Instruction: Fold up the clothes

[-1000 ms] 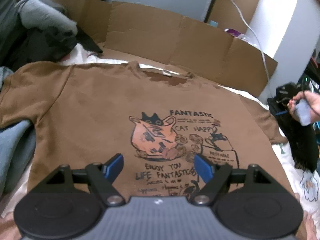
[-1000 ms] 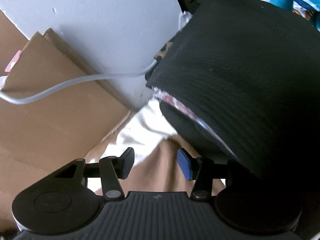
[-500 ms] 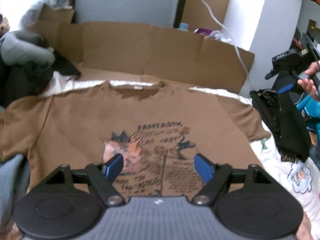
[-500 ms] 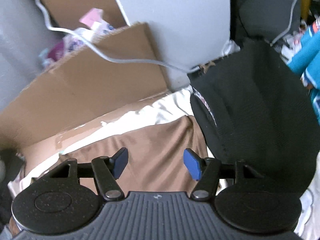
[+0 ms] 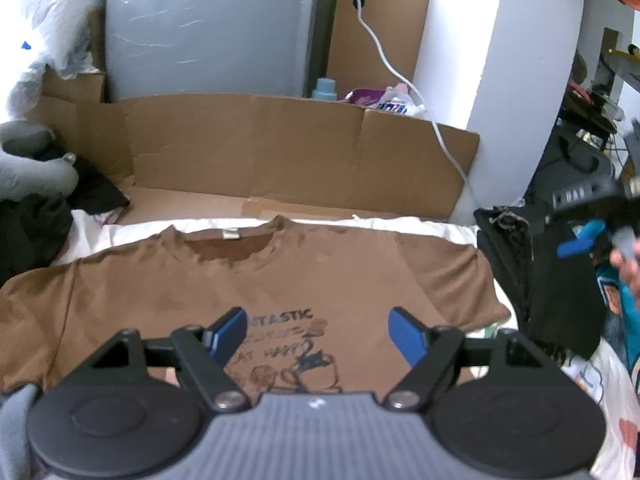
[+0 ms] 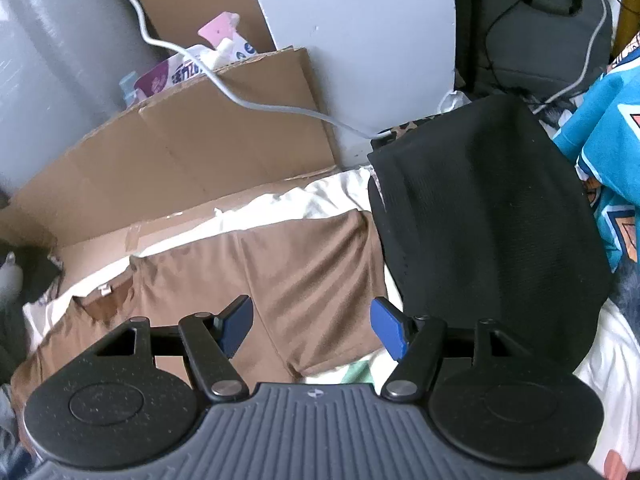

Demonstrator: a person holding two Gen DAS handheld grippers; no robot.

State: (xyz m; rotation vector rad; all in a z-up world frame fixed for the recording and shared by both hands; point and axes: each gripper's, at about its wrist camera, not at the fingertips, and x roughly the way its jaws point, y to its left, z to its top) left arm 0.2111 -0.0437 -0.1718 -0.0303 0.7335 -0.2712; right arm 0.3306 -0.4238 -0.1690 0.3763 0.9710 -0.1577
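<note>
A brown T-shirt lies spread flat, front side up, on a white sheet, collar pointing away from the cameras. The left gripper hovers above the shirt's chest, its two blue-padded jaws spread wide with nothing between them. Seen through the gap between those jaws is the printed word "FANTASTIC" and part of a dark cartoon drawing. Beyond the jaws are the collar and a small white neck label; the sleeves reach out to either side.

The right gripper hangs over the shirt's sleeve on the right-hand side, its jaws likewise parted and empty. The sleeve's brown cloth shows between them, not touched. Just to the right of the right jaw lies a black garment, its edge meeting the sleeve. Past it is a bright blue garment.

Beyond both pairs of jaws stands a cardboard wall, with a white cable draped over it.
</note>
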